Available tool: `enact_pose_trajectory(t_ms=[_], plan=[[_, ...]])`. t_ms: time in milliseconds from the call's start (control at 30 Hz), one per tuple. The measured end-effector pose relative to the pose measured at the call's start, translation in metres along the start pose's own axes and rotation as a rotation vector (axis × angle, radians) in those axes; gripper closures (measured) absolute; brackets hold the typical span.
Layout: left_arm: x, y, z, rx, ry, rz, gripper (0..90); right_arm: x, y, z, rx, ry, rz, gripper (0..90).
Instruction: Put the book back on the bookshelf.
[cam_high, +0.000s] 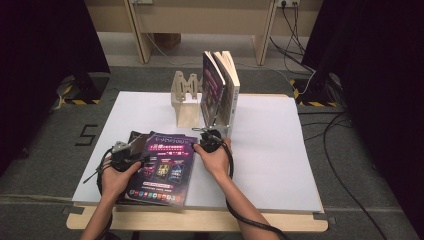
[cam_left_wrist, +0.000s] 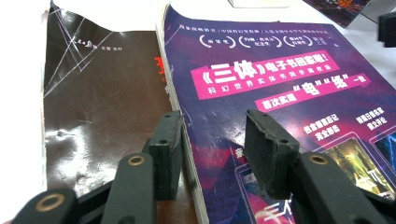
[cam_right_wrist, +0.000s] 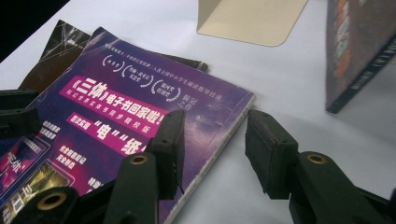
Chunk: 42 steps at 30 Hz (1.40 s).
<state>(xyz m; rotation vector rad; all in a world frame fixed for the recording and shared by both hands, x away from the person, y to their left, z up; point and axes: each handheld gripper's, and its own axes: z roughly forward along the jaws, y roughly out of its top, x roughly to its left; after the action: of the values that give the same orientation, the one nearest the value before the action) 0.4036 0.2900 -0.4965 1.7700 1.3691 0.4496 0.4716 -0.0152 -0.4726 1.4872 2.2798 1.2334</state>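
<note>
A purple book (cam_high: 162, 170) lies flat on a dark brown book (cam_high: 136, 137) at the front left of the white board. In the left gripper view, my left gripper (cam_left_wrist: 212, 130) stands open astride the purple book's (cam_left_wrist: 289, 93) left edge, with one jaw over the dark book (cam_left_wrist: 102, 102) and the other over the purple cover. My right gripper (cam_right_wrist: 212, 128) is open too. Its jaws straddle the purple book's (cam_right_wrist: 140, 107) right edge near the far corner, one over the cover, one over bare board. Neither pair of pads presses on anything. From above, the left gripper (cam_high: 136, 159) and right gripper (cam_high: 200, 142) flank the book.
Two books (cam_high: 220, 85) stand upright in a wooden stand (cam_high: 185, 90) at the back middle of the white board (cam_high: 270, 150), just beyond my right gripper. The stand's base (cam_right_wrist: 252, 18) and a standing book (cam_right_wrist: 359, 42) show ahead of the right jaws. Cables trail on the floor at right.
</note>
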Motion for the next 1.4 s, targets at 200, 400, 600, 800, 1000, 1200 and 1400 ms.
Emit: enact_pose_trajectory(t_ms=[200, 400, 600, 800, 1000, 1200, 1400], plan=[[-0.001, 0.0, 0.0, -0.001, 0.004, 0.004, 56.4, 0.0, 0.002, 0.01, 0.018, 0.006, 0.025, 57.2], [-0.003, 0.0, 0.0, -0.003, 0.019, 0.034, 56.7, -0.002, 0.003, 0.017, 0.01, 0.012, 0.055, 55.1], [-0.003, 0.0, -0.001, 0.0, 0.021, 0.048, 57.1, -0.005, 0.006, 0.021, 0.007, 0.006, 0.06, 54.5], [-0.004, 0.0, -0.001, 0.0, 0.025, 0.072, 57.7, -0.008, 0.006, 0.026, 0.016, 0.001, 0.073, 54.5], [-0.005, 0.001, -0.002, 0.001, 0.032, 0.099, 58.9, -0.01, 0.006, 0.028, 0.02, 0.003, 0.081, 54.1], [-0.006, 0.001, -0.002, 0.003, 0.021, 0.108, 59.9, -0.012, 0.008, 0.03, 0.018, 0.004, 0.087, 53.8], [-0.007, 0.001, -0.002, 0.012, 0.01, 0.108, 60.7, -0.013, 0.009, 0.03, 0.016, -0.001, 0.093, 53.1]])
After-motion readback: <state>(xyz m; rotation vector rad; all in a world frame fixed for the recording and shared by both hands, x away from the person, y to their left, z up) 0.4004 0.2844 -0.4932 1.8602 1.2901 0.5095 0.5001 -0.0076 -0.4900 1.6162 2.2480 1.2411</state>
